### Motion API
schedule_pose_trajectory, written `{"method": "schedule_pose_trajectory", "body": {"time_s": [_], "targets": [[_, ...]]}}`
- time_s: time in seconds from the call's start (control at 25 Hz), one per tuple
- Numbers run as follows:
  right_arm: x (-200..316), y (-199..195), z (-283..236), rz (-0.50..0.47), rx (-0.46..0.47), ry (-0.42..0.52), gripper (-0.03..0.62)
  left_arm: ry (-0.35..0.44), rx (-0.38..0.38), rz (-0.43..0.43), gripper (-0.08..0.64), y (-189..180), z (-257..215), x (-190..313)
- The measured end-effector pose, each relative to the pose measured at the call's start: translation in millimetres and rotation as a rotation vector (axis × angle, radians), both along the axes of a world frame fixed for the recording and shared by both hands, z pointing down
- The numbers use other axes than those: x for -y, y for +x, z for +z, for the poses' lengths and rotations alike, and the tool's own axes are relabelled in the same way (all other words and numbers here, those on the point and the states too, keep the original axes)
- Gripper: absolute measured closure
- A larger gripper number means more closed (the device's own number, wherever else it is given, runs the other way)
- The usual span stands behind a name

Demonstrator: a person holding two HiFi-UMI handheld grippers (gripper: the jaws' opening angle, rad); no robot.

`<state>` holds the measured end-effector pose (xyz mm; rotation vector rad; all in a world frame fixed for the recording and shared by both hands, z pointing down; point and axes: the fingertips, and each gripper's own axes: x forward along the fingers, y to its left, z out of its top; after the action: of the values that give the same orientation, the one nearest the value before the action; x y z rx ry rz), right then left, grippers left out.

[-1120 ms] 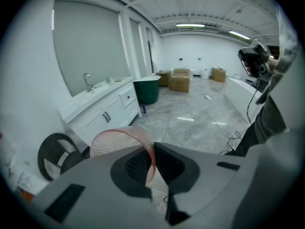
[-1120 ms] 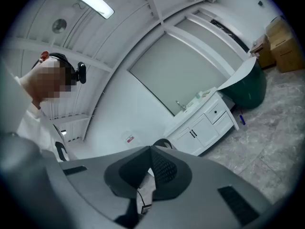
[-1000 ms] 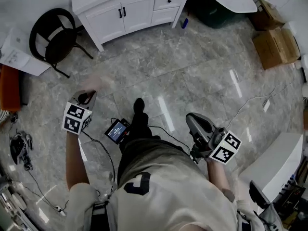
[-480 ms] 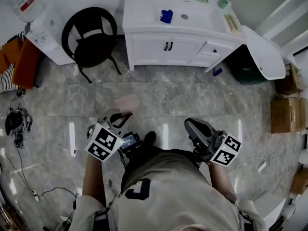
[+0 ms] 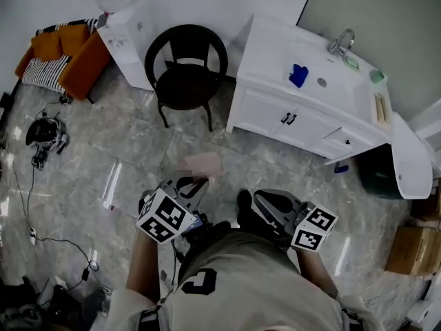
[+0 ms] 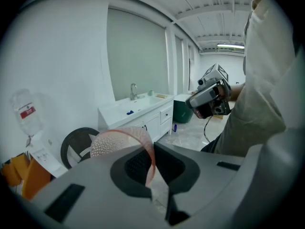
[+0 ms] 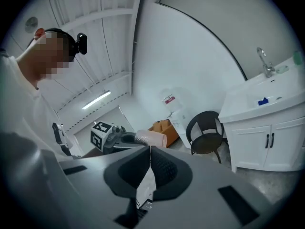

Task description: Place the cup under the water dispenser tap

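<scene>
A translucent pink cup (image 5: 202, 164) lies sideways ahead of my left gripper (image 5: 196, 183), which is shut on its rim wall. In the left gripper view the cup (image 6: 121, 142) stands left of the jaws with its thin wall pinched between the pads. The white water dispenser (image 5: 120, 21), with a bottle on top, stands against the far wall at the upper left, well away from the cup. It also shows at the left edge as the dispenser (image 6: 40, 151) and as the dispenser (image 7: 175, 111). My right gripper (image 5: 258, 202) is shut and holds nothing.
A black round chair (image 5: 186, 67) stands between the dispenser and a white sink cabinet (image 5: 303, 112). An orange seat (image 5: 62, 54) is left of the dispenser. Cables and a small device (image 5: 43, 133) lie on the marble floor at left. A dark bin (image 5: 379, 174) sits at right.
The whole view has swung round: the cabinet slid to the right, and the dispenser and orange seat came into view at upper left. The left gripper still carries the cup.
</scene>
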<state>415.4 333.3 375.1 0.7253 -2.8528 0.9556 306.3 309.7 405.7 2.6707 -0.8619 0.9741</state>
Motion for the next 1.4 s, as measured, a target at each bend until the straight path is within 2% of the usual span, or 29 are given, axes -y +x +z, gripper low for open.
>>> {"method": "schedule_pose_trajectory", "body": {"time_s": [0.16, 0.32, 0.48, 0.6, 0.72, 0.92, 1.08, 1.24, 1.4], "targets": [[39.3, 4.4, 9.9, -0.093, 0.015, -0.008, 0.566, -0.001, 0.114, -0.091, 0.494, -3.6, 3.1, 36.5], [88.3, 30.3, 9.9, -0.165, 0.064, -0.028, 0.566, -0.009, 0.308, -0.089, 0.494, 9.0, 15.7, 73.4], [125.9, 43.0, 20.9, -0.248, 0.060, -0.057, 0.566, -0.058, 0.437, -0.103, 0.494, 10.0, 30.9, 98.5], [153.7, 34.1, 29.7, -0.334, 0.041, -0.058, 0.566, -0.074, 0.499, -0.160, 0.494, -2.4, 36.7, 116.1], [173.2, 16.7, 33.4, -0.419, 0.021, -0.054, 0.565, -0.100, 0.488, -0.251, 0.494, -18.9, 38.0, 125.8], [200.4, -41.7, 31.4, -0.541, 0.002, -0.034, 0.566, -0.090, 0.476, -0.396, 0.494, -77.2, 32.1, 143.6], [220.5, -104.1, 34.1, -0.589, -0.026, -0.031, 0.565, -0.082, 0.438, -0.485, 0.494, -141.3, 32.1, 159.5], [248.3, -180.9, 49.5, -0.604, -0.063, -0.056, 0.565, -0.116, 0.468, -0.465, 0.494, -217.1, 54.1, 178.3], [270.7, -280.8, 52.2, -0.627, -0.092, -0.084, 0.565, -0.137, 0.506, -0.419, 0.494, -308.1, 70.8, 200.8]]}}
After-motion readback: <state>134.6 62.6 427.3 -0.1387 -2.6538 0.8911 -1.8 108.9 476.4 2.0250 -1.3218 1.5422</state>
